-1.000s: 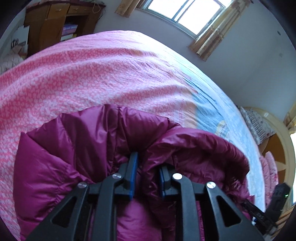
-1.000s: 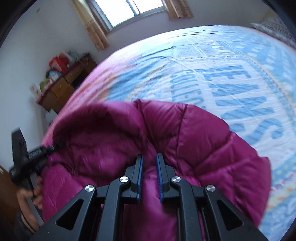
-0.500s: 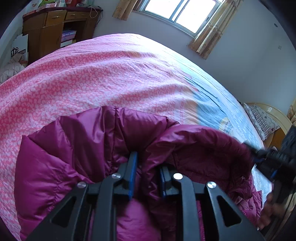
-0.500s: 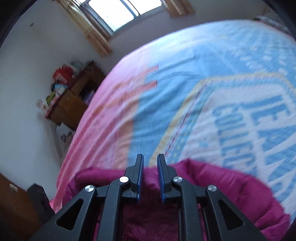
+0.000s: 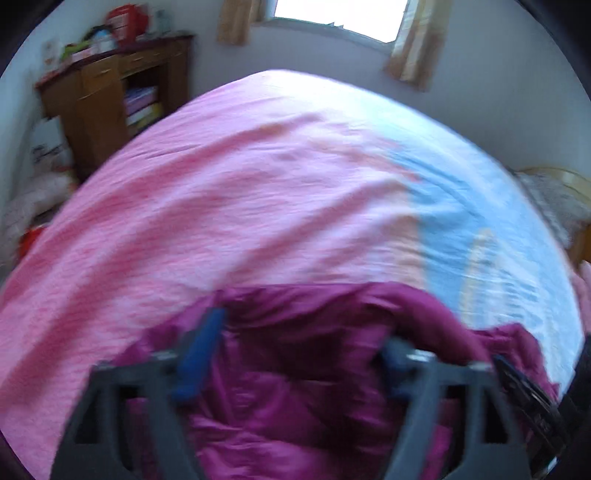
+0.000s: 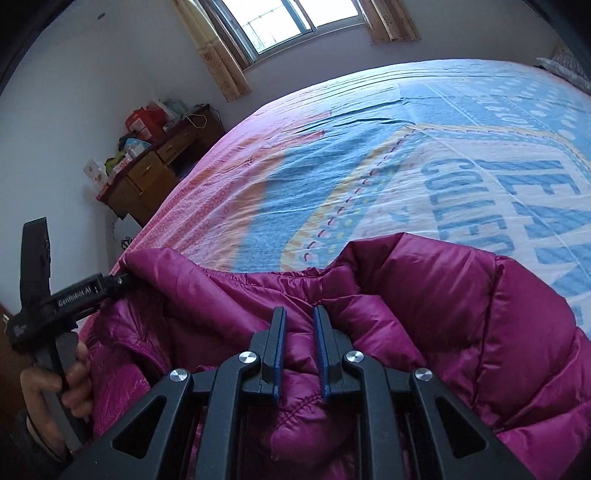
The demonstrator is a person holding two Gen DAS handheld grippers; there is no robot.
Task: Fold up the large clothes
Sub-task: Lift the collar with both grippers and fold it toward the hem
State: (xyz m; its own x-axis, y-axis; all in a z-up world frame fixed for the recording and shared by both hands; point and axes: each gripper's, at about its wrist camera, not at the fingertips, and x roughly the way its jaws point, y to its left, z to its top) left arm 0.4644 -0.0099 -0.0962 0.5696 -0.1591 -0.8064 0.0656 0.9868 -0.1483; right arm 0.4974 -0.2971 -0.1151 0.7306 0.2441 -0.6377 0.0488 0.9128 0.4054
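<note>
I see the magenta down jacket (image 6: 424,314) lying bunched on the near edge of the bed (image 6: 369,166), which is covered with a pink and blue printed sheet. My left gripper (image 5: 299,350) has just been opening: its two blue-padded fingers (image 5: 201,350) now stand wide apart, the jacket's fabric lies between and under them, and the pads do not press on it. The left view is blurred, so I cannot tell finer details there. My right gripper (image 6: 298,350) has its fingers (image 6: 277,347) close together with only a narrow gap, and a puffy fold of the jacket sits in that gap; the pads seem to pinch it. In the right view the left gripper (image 6: 122,282) appears at the left edge, held by a hand (image 6: 55,387), with its tip at the far left corner of the jacket. A wooden cabinet (image 6: 155,173) with boxes on top stands against the wall beyond the bed, below a window (image 6: 295,22) with curtains.
</note>
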